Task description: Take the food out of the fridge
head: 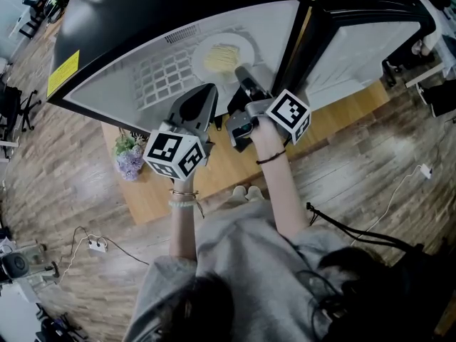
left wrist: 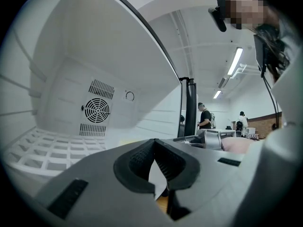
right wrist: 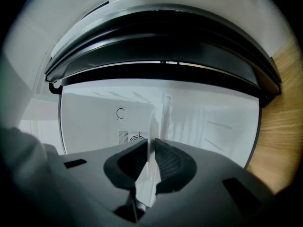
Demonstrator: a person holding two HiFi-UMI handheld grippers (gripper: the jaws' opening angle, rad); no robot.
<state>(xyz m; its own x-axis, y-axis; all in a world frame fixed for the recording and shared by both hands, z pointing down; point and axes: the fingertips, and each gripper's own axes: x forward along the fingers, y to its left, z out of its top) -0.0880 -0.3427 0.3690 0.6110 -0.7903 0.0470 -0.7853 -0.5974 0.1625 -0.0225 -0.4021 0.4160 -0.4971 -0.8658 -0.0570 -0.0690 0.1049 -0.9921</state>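
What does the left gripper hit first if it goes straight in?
Likely the plate of food on the wire shelf, just ahead of the left gripper. If it passes over that, the fridge's back wall. Depth is unclear.

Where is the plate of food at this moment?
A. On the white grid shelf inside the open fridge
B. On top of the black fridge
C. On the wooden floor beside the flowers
A: the head view shows the plate with its yellow food lying on the white grid shelf inside the fridge, with the right gripper at its rim.
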